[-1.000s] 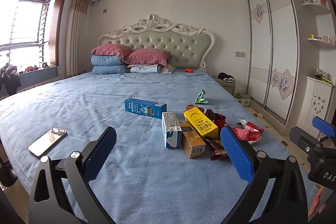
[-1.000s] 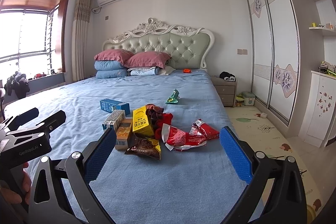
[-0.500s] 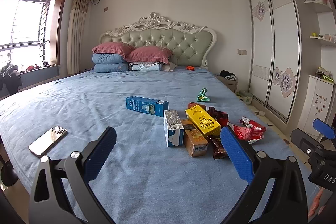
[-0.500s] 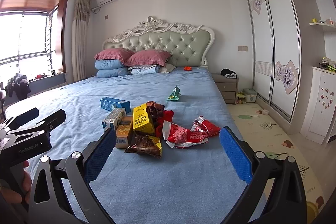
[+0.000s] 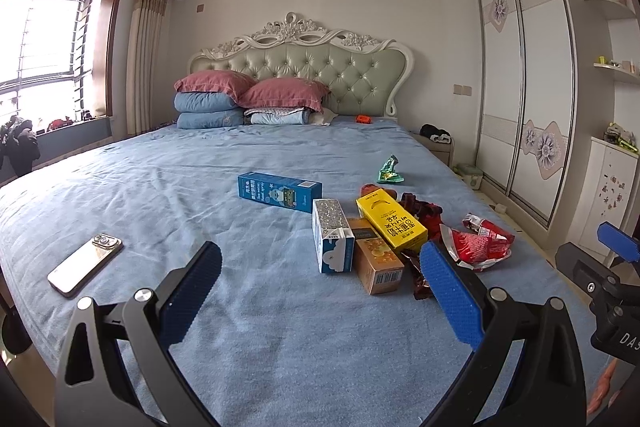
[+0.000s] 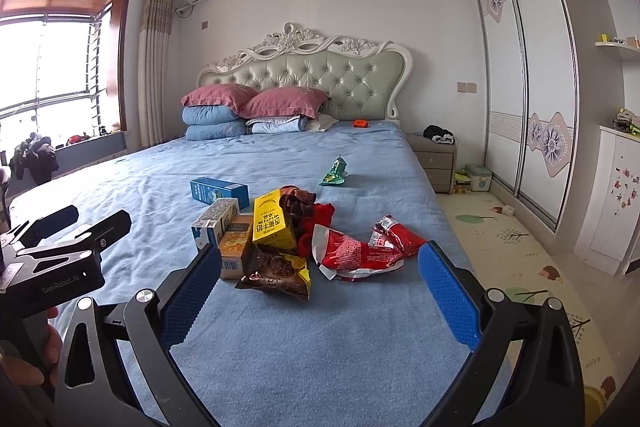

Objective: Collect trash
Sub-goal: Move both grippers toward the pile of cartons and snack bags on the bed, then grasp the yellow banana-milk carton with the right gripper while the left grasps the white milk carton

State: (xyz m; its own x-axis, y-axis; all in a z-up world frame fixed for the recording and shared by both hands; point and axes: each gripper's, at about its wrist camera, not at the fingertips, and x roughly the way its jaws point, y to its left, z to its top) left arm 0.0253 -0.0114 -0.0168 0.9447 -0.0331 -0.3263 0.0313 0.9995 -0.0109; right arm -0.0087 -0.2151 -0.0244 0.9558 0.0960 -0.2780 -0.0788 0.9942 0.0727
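Observation:
Trash lies in a heap on the blue bed (image 5: 168, 195): a yellow carton (image 5: 390, 219), an orange box (image 5: 376, 261), a white and blue carton (image 5: 332, 235), a long blue box (image 5: 279, 190), red wrappers (image 5: 478, 243), a brown snack bag (image 6: 280, 273) and a green wrapper (image 5: 389, 171) farther back. My left gripper (image 5: 320, 291) is open and empty, short of the heap. In its own view my right gripper (image 6: 318, 291) is open and empty too, just before the brown bag, which sits between its blue pads (image 6: 448, 293).
A phone (image 5: 84, 264) lies on the bed's near left. Pillows (image 5: 248, 99) are stacked at the headboard, with a small orange object (image 5: 363, 119) near them. A nightstand (image 6: 436, 159), wardrobe (image 6: 528, 75) and play mat floor (image 6: 516, 247) are on the right. A hand (image 6: 24, 359) holds the left gripper.
Both grippers have edged forward toward the trash heap, which sits slightly larger in both views. Nothing was taken hold of; both stay open.

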